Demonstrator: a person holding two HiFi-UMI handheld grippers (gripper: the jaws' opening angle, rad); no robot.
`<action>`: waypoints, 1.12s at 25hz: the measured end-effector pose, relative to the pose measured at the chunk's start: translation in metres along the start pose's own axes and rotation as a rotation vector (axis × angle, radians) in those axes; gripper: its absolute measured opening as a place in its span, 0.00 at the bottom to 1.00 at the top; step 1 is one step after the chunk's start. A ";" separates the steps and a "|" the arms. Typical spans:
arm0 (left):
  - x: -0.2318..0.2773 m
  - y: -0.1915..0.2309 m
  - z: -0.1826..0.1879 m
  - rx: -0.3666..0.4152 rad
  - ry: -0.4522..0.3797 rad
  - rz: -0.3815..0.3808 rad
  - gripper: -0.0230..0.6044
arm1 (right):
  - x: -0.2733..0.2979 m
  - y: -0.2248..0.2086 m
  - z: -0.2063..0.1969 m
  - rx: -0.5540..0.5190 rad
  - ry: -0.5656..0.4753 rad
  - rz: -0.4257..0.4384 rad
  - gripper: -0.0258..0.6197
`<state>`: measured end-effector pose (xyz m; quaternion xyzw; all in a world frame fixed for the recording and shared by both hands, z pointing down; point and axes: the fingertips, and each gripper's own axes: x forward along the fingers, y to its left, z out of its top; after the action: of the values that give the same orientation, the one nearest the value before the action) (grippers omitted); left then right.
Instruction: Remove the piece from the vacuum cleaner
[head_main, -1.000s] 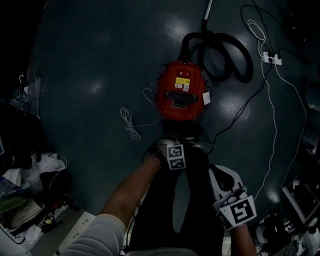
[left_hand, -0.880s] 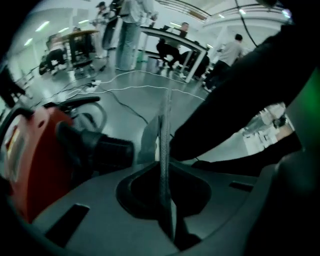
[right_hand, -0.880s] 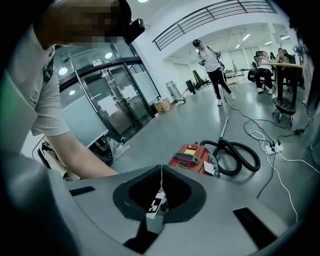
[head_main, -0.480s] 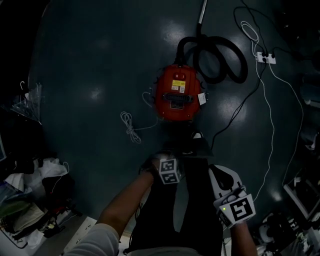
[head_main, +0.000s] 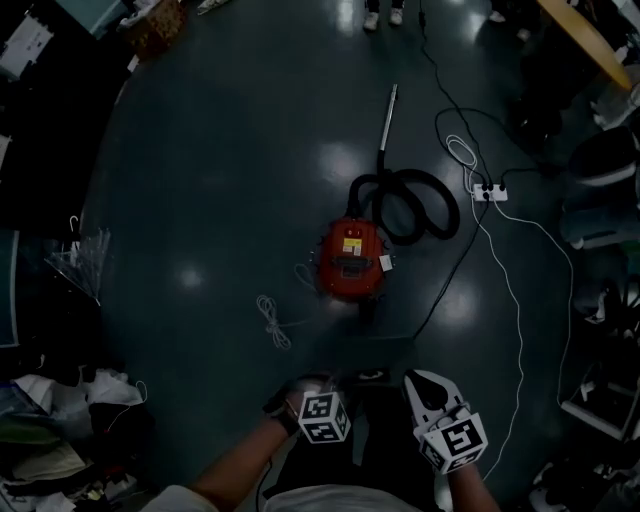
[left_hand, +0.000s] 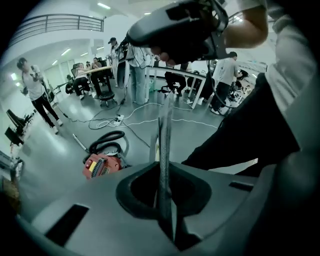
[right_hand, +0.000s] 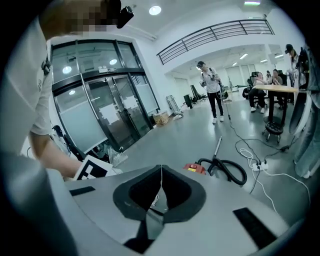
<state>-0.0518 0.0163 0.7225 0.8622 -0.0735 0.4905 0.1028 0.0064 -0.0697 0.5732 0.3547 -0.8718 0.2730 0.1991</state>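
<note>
Left gripper (left_hand: 163, 131) and right gripper (right_hand: 161, 174) both have jaws pressed together, empty, well apart from the red canister vacuum cleaner (head_main: 350, 262).

The left tool (left_hand: 164, 150) was right at the near edge of the red canister vacuum cleaner (head_main: 351, 260). It is now well apart from it, drawn back toward the person. The thin flat black piece (head_main: 372, 360) in its jaws has come away with it. The right tool (right_hand: 161, 182) also sits farther from the vacuum cleaner, which shows smaller in the head view.
</note>
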 end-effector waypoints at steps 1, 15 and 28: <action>-0.019 -0.007 0.010 0.011 -0.003 0.005 0.08 | -0.010 0.007 0.007 -0.014 -0.009 0.000 0.07; -0.189 -0.091 0.118 0.109 -0.085 -0.077 0.08 | -0.129 0.092 0.101 -0.163 -0.110 0.121 0.07; -0.209 -0.113 0.152 0.132 -0.092 -0.099 0.08 | -0.161 0.098 0.122 -0.205 -0.157 0.205 0.06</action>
<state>-0.0063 0.0935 0.4554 0.8913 -0.0030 0.4485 0.0661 0.0245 -0.0044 0.3587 0.2617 -0.9396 0.1731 0.1367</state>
